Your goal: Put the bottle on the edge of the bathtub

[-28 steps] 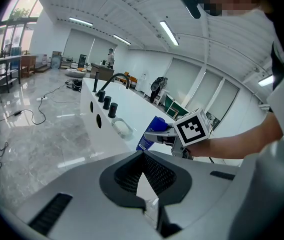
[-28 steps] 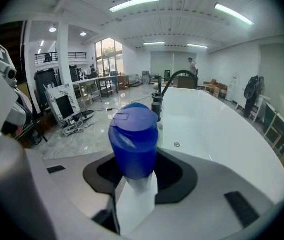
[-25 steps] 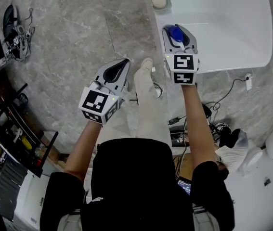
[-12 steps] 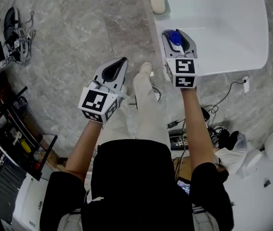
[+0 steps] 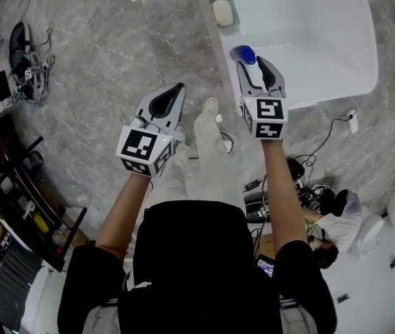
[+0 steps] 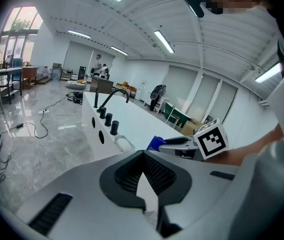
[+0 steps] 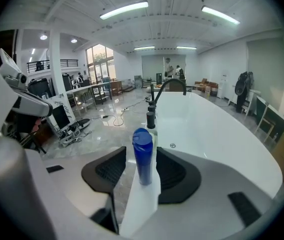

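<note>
A blue bottle stands upright on the white bathtub's near rim. My right gripper is just behind it. In the right gripper view the bottle rises between the pads with a gap on each side. The right gripper is open, and its jaws have just been opening. My left gripper hangs over the marble floor left of the tub, shut and empty. In the left gripper view the left gripper points toward the tub and the bottle.
A soap dish sits on the rim beyond the bottle. A black faucet and knobs stand farther along. The person's leg and shoe lie between the grippers. Cables and a power strip lie on the floor, and shelving stands at the left.
The right gripper has drawn back toward the person and its jaws have spread, so the bottle now stands at its tips. The left gripper has lifted slightly.
</note>
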